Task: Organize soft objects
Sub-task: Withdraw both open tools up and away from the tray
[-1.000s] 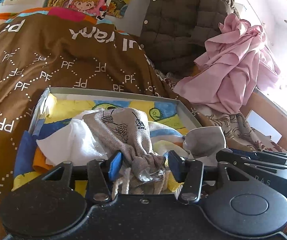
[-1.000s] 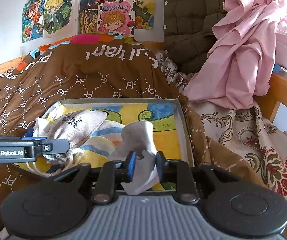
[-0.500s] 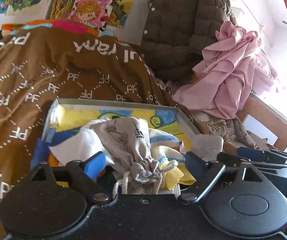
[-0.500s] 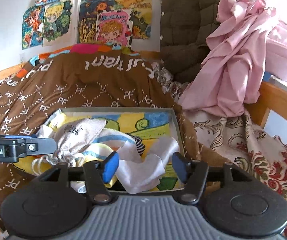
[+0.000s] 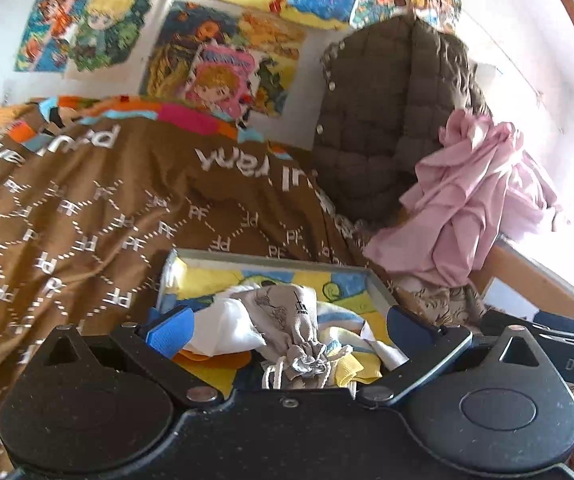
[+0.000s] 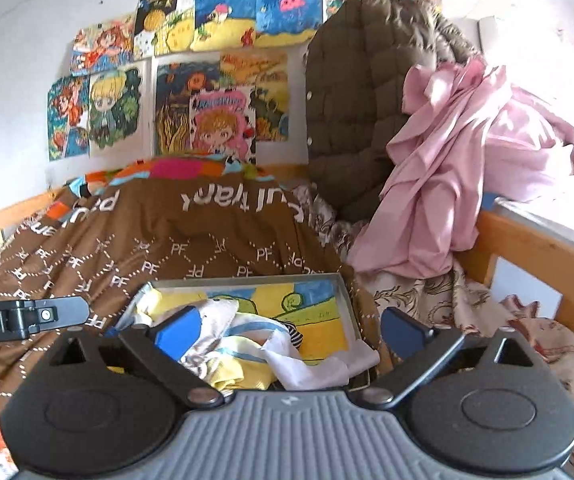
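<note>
- The left gripper (image 5: 289, 330) has its blue-padded jaws spread wide and holds nothing; it hangs just above the near edge of the tray (image 5: 271, 258).
- The right gripper (image 6: 289, 330) is likewise spread wide and empty, above the same near edge, toward the tray's right side.
- Between the left jaws lies a grey drawstring pouch (image 5: 289, 312) with a dark print, its gathered neck and white cord pointing at the near edge; it rests on the heap, not pinched.
- A pale grey cloth (image 6: 315, 364) lies crumpled at the near right corner of the tray, partly draped over the rim.
- Other soft pieces, white, yellow, striped and orange, are piled along the tray's near and left sides; the far right of its painted floor is bare.
- Judged from this, several items are already in the tray, loosely heaped rather than sorted; whether more soft things remain outside is hard to tell, since the grippers hide the nearest ground.
- The tray sits on a brown patterned quilt (image 5: 87, 208).
</note>
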